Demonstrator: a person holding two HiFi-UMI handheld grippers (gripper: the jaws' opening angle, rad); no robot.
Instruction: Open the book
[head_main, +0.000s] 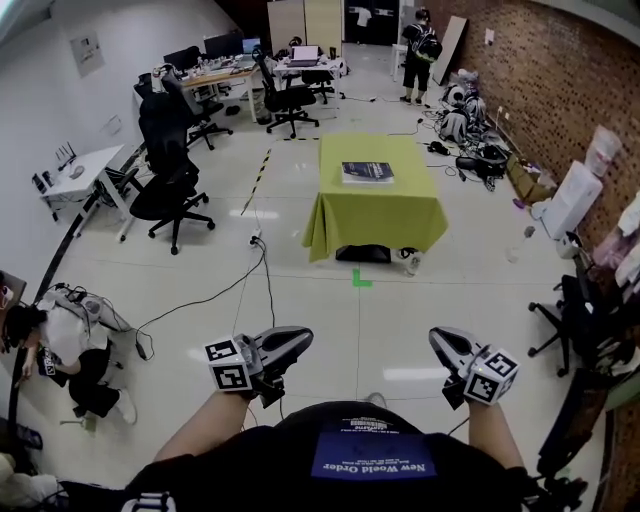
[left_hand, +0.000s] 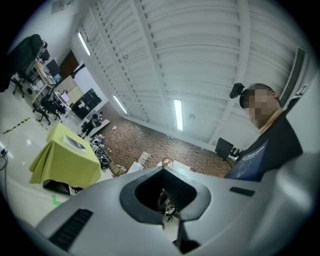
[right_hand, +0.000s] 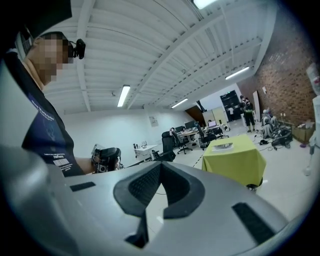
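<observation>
- Nearest of all is the dark shirt (head_main: 370, 455) of the one holding the tools, at the very bottom of the head view.
- Far over on the left, a crouching person (head_main: 70, 350) is low on the floor (head_main: 330, 310).
- Farther off than that stands a white desk (head_main: 80, 175), and just right of it are black chairs (head_main: 165, 180).
- A thin cable (head_main: 200, 300) runs over the pale floor from the left toward the table.
- The left gripper (head_main: 298, 342) is held near the body, over bare floor. Its jaws are pressed together, and nothing is between them.
- Straight ahead, well apart from both grippers, is a table (head_main: 400, 215) under a yellow-green cloth that hangs down its sides.
- The book (head_main: 367, 172) lies flat on top of that table, about in the middle, and it is closed. Nothing touches it.
- A small green mark (head_main: 361, 279) is on the floor just in front of the table.
- The right gripper (head_main: 440, 342) is held near the body too, level with the left one. Its jaws also meet, with nothing in them.
- Far off, a standing person (head_main: 420, 45) is near a heap of gear (head_main: 470, 125).
- A brick wall (head_main: 560, 80) runs down the right side.
</observation>
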